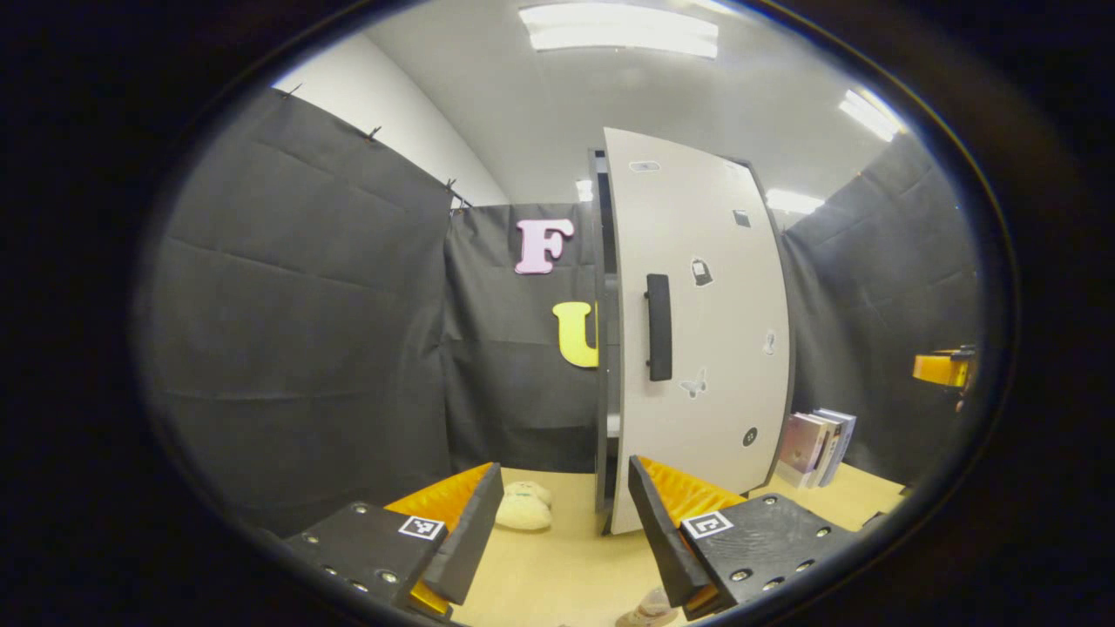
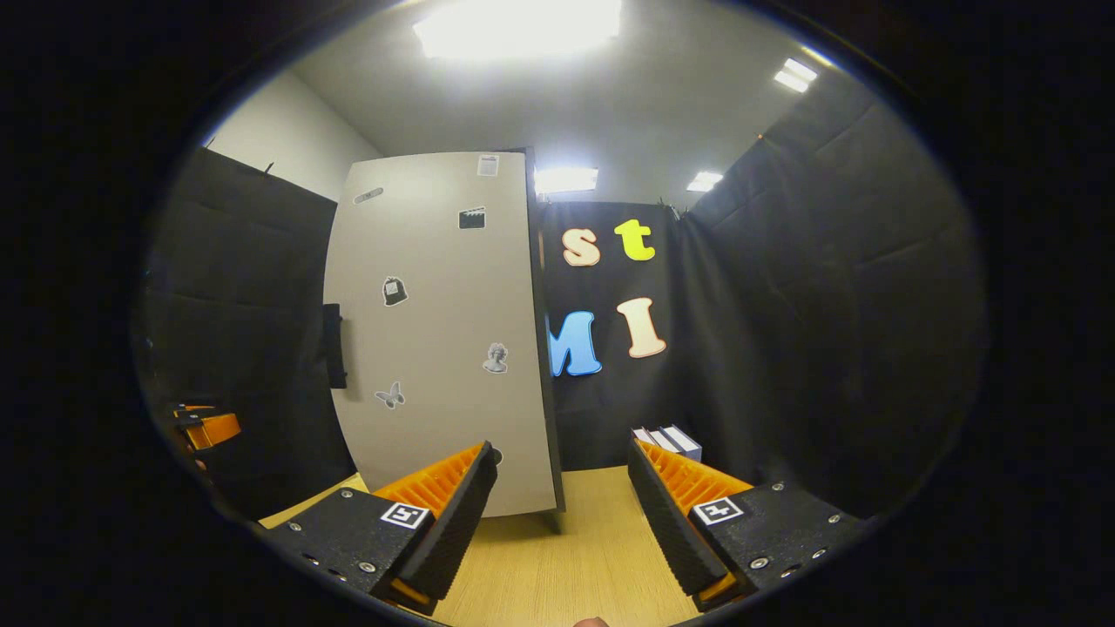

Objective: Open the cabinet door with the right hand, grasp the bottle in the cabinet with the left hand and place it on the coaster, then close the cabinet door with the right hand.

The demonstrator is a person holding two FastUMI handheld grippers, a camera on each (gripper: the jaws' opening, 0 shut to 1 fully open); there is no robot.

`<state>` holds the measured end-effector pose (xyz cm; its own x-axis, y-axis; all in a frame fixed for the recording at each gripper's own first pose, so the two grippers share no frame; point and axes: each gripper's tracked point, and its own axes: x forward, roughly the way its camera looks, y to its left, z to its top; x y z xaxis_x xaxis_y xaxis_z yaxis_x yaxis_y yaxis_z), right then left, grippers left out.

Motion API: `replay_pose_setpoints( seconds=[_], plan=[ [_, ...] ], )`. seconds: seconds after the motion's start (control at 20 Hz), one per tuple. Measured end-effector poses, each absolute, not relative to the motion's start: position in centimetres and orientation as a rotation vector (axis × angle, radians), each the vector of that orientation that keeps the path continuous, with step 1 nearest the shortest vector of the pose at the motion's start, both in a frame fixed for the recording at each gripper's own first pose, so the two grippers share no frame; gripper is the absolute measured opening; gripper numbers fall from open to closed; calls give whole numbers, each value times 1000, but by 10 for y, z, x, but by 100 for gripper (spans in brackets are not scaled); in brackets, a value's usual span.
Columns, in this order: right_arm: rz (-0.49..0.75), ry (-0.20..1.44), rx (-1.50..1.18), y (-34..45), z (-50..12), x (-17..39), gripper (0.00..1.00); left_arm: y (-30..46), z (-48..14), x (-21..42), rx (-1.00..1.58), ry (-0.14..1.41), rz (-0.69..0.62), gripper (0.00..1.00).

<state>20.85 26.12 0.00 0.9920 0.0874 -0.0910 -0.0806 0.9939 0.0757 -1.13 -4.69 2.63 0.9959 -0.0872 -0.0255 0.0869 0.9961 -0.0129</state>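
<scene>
The white cabinet door (image 1: 706, 348) carries stickers and a black vertical handle (image 1: 659, 326). It stands slightly ajar, with a dark gap and a strip of shelf showing along its left edge. The bottle is hidden inside. My left gripper (image 1: 564, 470) is open and empty, low in front of that gap and short of the door. In the right gripper view the door (image 2: 435, 348) is seen from the right, its handle (image 2: 333, 346) at the far left edge. My right gripper (image 2: 562, 448) is open and empty, near the door's hinge side. The left gripper (image 2: 205, 428) shows orange at far left.
A round cream-coloured thing (image 1: 523, 507) lies on the wooden table (image 1: 566, 566) left of the cabinet. A pale item (image 1: 649, 610) peeks in at the bottom edge. Books (image 1: 814, 446) stand right of the cabinet, also the books (image 2: 671, 440). The right gripper (image 1: 942, 368) shows at far right.
</scene>
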Motion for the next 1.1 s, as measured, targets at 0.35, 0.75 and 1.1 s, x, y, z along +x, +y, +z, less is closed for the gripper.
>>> replay_pose_setpoints(
  seconds=[0.35,0.75,1.1],
  plan=[
    [85,93,79,256,-2,197,94,-58,30,-17,-7,25,-88,81],
    [73,72,69,256,4,192,94,-54,26,-21,-4,34,-91,80],
    [85,65,53,264,7,193,94,-47,28,-20,-3,25,-81,88]
  ],
)
